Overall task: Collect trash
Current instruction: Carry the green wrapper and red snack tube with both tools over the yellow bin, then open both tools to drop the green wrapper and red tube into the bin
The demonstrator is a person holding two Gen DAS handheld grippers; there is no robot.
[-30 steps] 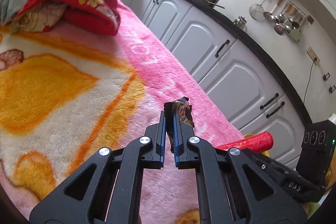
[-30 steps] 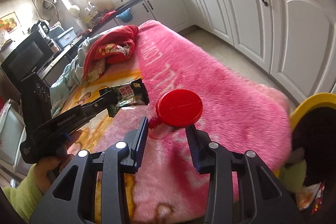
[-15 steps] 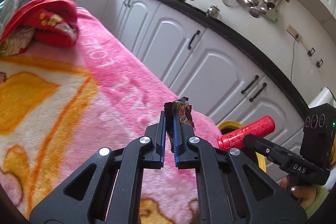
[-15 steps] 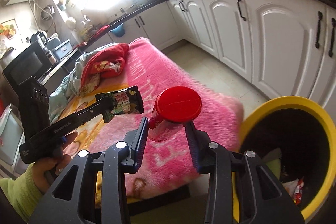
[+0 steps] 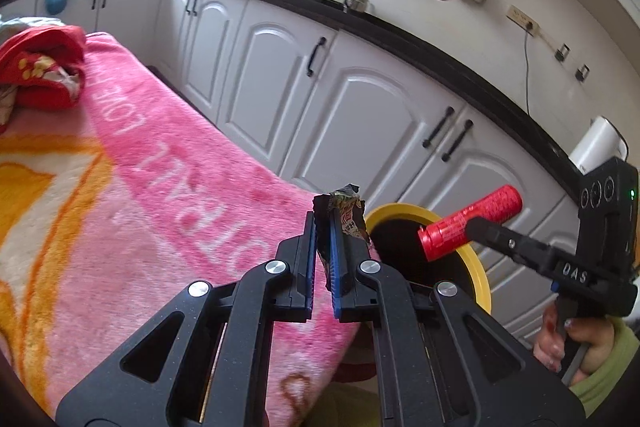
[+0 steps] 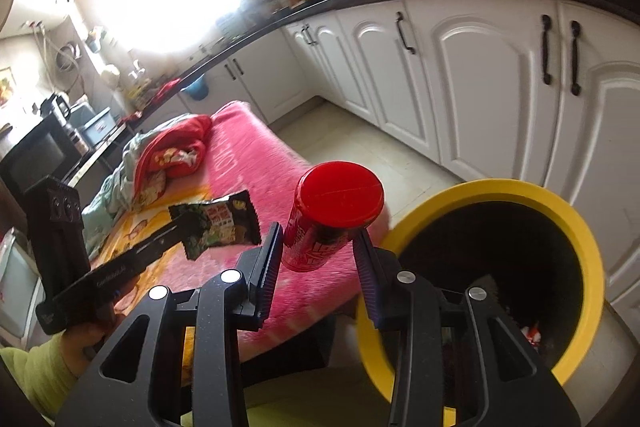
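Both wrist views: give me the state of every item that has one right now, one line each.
Left gripper: shut on snack wrapper.
Snack wrapper: pinched, held in the air over the blanket.
Right gripper: shut on red can.
Red can: gripped, lid on, tilted, beside the bin mouth.
Yellow bin: open, some trash already inside.
Pink blanket: spread flat.
Cabinet doors: closed.

Right gripper (image 6: 318, 255) clamps a red can (image 6: 328, 219) just left of the yellow bin (image 6: 576, 227); left gripper (image 6: 188, 231) pinches a snack wrapper (image 6: 224, 221) farther left.
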